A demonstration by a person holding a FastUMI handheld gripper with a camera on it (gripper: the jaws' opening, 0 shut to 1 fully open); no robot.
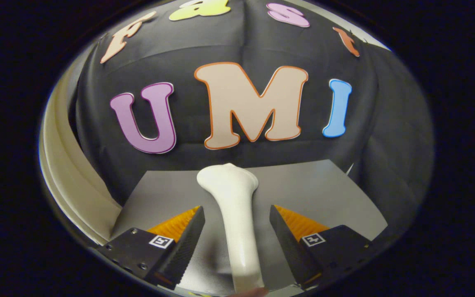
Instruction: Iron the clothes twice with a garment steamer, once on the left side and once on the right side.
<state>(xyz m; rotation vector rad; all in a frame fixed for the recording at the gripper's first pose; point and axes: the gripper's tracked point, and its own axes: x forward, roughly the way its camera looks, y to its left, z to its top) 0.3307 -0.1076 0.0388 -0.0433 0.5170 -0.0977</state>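
Note:
A white garment steamer (234, 194) lies on the grey tabletop (316, 185), its long handle running between my fingers and its wider head pointing away, just beyond the fingertips. My gripper (236, 207) is open. Its two fingers stand on either side of the handle with a gap on each side, so neither pad touches it. The near end of the handle runs out of sight below the fingers.
The black cloth wall (386, 136) rises right behind the table's far edge. A cream curved band (66, 165) runs along the left of the table. Bare grey surface lies on both sides of the steamer.

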